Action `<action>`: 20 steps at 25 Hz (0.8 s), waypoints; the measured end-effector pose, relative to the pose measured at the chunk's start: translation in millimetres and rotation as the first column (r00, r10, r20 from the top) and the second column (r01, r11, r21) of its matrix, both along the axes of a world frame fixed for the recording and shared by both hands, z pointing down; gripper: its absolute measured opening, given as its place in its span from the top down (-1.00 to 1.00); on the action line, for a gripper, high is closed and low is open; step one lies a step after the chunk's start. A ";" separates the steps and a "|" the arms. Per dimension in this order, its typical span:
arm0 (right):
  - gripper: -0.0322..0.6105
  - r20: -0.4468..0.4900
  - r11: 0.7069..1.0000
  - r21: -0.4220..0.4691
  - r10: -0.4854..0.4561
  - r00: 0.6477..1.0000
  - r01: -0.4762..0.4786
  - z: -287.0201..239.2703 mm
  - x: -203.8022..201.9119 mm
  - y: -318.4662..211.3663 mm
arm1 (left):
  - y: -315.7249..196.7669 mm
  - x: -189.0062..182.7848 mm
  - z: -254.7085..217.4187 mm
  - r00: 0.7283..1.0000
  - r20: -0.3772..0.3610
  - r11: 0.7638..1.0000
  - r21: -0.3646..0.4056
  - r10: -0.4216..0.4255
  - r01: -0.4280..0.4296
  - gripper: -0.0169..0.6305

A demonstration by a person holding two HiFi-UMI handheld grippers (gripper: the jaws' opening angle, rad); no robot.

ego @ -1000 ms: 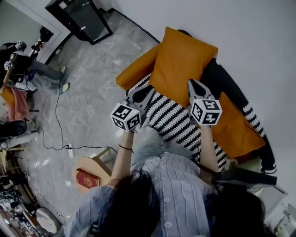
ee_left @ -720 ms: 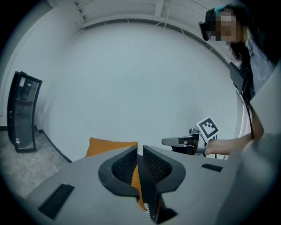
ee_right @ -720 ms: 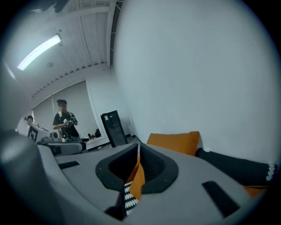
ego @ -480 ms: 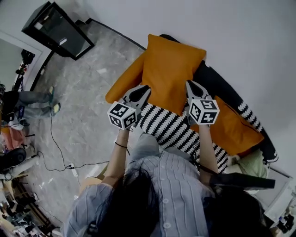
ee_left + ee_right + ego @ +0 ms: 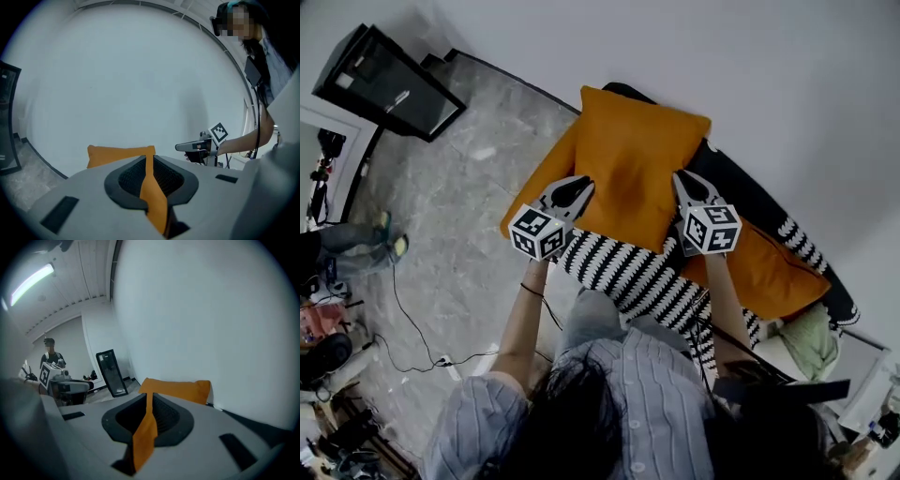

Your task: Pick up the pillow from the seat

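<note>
An orange pillow [image 5: 630,161] hangs upright in front of the white wall, held by its two lower corners above the seat. My left gripper [image 5: 577,185] is shut on the pillow's left edge, and orange fabric [image 5: 153,199] runs pinched between its jaws. My right gripper [image 5: 682,178] is shut on the right edge, with a strip of the fabric [image 5: 144,433] caught between its jaws. The black seat [image 5: 748,199] lies below and carries a black-and-white striped cushion [image 5: 630,270] and a second orange pillow [image 5: 761,269].
A black glass-fronted cabinet [image 5: 382,82] stands at the far left on the marble floor [image 5: 459,216]. A cable [image 5: 405,311] trails over the floor. A pale green cloth [image 5: 812,339] lies at the seat's right end. The white wall [image 5: 750,84] is close behind the pillow.
Both grippers kept their grip on the pillow. The pillow and the seat have slid left in the head view, and the small round table with the red book has left the picture.
</note>
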State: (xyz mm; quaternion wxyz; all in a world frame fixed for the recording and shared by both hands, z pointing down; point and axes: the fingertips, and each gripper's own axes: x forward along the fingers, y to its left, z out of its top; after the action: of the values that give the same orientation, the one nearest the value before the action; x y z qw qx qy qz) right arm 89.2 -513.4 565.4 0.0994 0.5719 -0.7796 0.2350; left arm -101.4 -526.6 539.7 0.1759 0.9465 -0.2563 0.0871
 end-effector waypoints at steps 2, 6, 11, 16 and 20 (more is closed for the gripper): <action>0.80 -0.004 1.000 -0.027 0.016 1.000 -0.016 13.7 10.1 -10.6 | -14.1 0.8 13.8 1.000 0.019 1.000 -0.017 0.015 -0.015 0.82; 0.79 0.004 0.995 -0.076 0.063 0.998 -0.063 42.8 35.6 -25.6 | -38.6 -1.0 46.5 0.998 0.061 0.997 -0.068 0.028 -0.023 0.78; 0.46 0.043 0.982 -0.155 0.118 0.992 -0.111 72.9 60.1 -46.1 | -76.6 -3.6 72.0 0.997 0.074 0.993 -0.116 0.030 -0.021 0.70; 0.13 -0.009 0.974 -0.209 0.088 0.996 -0.088 98.3 68.4 -72.0 | -119.8 2.0 97.6 0.996 0.082 0.987 -0.156 0.034 -0.021 0.57; -0.02 -0.047 0.965 -0.248 0.071 0.996 -0.080 117.7 73.8 -82.3 | -147.4 7.7 126.9 0.994 0.106 0.979 -0.206 0.022 0.000 0.19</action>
State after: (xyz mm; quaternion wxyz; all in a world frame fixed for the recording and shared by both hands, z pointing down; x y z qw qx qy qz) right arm 163.1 -595.7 683.1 0.1761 0.5884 -0.7196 0.3240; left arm -93.7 -674.0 666.7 0.2581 0.9186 -0.2497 0.1651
